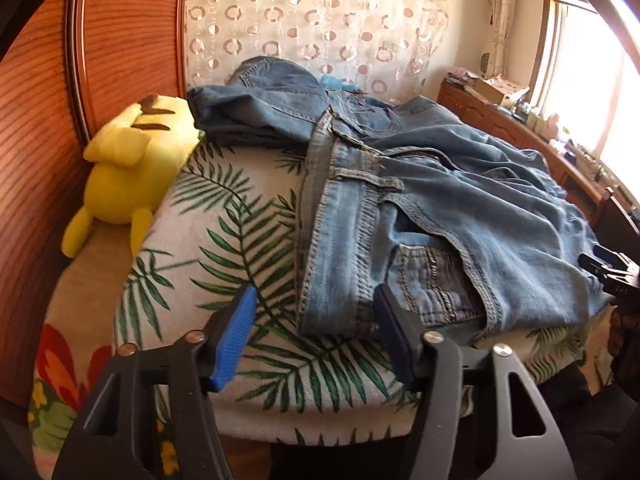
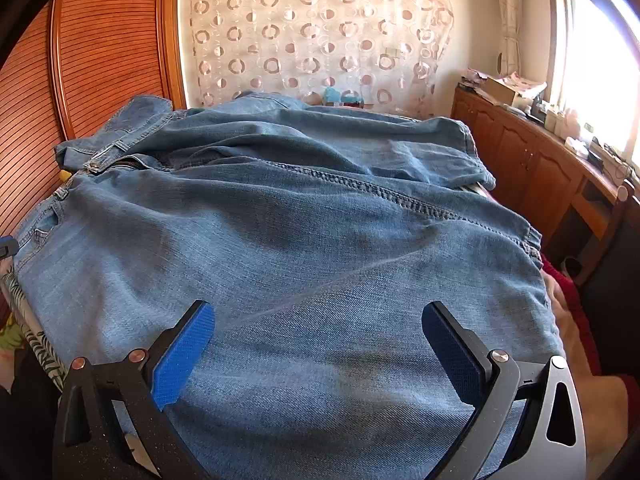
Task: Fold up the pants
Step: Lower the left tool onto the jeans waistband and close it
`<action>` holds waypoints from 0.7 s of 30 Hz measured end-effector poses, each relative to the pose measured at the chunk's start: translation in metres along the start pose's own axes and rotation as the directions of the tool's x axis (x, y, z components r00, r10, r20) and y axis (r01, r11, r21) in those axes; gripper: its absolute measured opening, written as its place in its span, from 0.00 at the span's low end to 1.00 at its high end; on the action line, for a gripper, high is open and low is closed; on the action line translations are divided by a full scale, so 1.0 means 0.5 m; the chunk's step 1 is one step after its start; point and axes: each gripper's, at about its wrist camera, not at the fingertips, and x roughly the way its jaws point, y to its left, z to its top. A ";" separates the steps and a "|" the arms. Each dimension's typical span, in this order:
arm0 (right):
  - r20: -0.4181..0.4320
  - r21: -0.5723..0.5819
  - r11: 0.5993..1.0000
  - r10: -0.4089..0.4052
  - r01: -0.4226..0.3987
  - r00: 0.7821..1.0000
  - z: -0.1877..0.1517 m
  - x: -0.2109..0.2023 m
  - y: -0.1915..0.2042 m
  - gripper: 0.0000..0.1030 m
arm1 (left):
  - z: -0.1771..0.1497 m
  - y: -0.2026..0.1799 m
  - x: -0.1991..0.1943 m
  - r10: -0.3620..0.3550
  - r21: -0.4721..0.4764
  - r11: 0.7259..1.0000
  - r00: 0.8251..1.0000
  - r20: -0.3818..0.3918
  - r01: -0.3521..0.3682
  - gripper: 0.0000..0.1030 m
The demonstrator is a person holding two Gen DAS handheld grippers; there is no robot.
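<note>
Pants spread on the bed, folding seemingly hardly begun

Nearest, the left gripper [image 1: 316, 320] is held spread apart with nothing grasped, at the waistband corner; the right gripper [image 2: 318, 340] is likewise released above the denim. The pants [image 2: 304, 240] are laid wrinkled across the leaf-print bedsheet [image 1: 224, 240]; no neat fold is seen. Farther off, a second denim piece [image 1: 260, 100] lies beside a yellow plush toy [image 1: 132, 160].

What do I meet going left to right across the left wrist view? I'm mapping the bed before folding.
Wooden wardrobe → yellow plush toy → leaf-print bedsheet → jeans waistband → jeans legs → wooden sideboard.
</note>
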 end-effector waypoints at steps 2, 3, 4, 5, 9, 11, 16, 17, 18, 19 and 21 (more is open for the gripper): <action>0.006 -0.003 1.000 0.000 0.000 1.000 0.002 -0.013 0.002 1.00 | -0.002 -0.002 0.007 0.002 0.000 1.000 1.000 -0.010 -0.002 0.56; 0.011 -0.002 1.000 0.003 -0.003 1.000 0.003 -0.015 -0.006 1.00 | -0.004 -0.004 0.013 0.008 0.006 1.000 1.000 -0.014 -0.008 0.56; 0.013 -0.001 1.000 0.003 -0.003 1.000 0.004 -0.024 -0.005 1.00 | -0.006 -0.009 0.019 0.012 0.014 1.000 1.000 -0.022 -0.011 0.55; 0.017 0.002 1.000 0.004 -0.004 1.000 0.002 -0.021 -0.013 1.00 | -0.007 -0.012 0.020 0.011 0.020 1.000 1.000 -0.020 -0.010 0.52; 0.023 0.004 1.000 0.002 -0.002 1.000 -0.009 -0.020 -0.018 1.00 | -0.006 -0.026 0.020 0.005 0.059 0.998 1.000 -0.018 -0.004 0.37; 0.021 0.008 1.000 0.001 -0.001 1.000 -0.010 -0.009 -0.029 1.00 | -0.006 -0.030 0.018 -0.013 0.065 0.998 1.000 -0.020 0.014 0.28; 0.012 0.024 1.000 0.006 -0.007 1.000 0.000 0.006 -0.051 1.00 | 0.004 -0.057 0.001 0.006 0.114 0.993 1.000 0.000 -0.006 0.19; 0.008 0.032 0.999 0.011 -0.012 1.000 0.000 0.006 -0.054 1.00 | 0.008 -0.059 -0.005 0.003 0.111 0.994 1.000 0.010 -0.004 0.19; 0.005 0.037 0.999 0.013 -0.013 1.000 -0.002 0.004 -0.058 0.99 | 0.014 -0.060 -0.011 -0.003 0.107 0.994 1.000 0.022 0.001 0.18; 0.000 0.040 0.999 0.010 -0.010 1.000 -0.004 0.002 -0.063 0.99 | 0.020 -0.061 -0.019 -0.013 0.104 0.995 0.999 0.034 0.009 0.18; -0.001 0.052 0.999 0.007 -0.007 1.000 -0.002 -0.005 -0.073 0.98 | 0.033 -0.066 -0.030 -0.022 0.104 0.994 0.998 0.052 0.016 0.17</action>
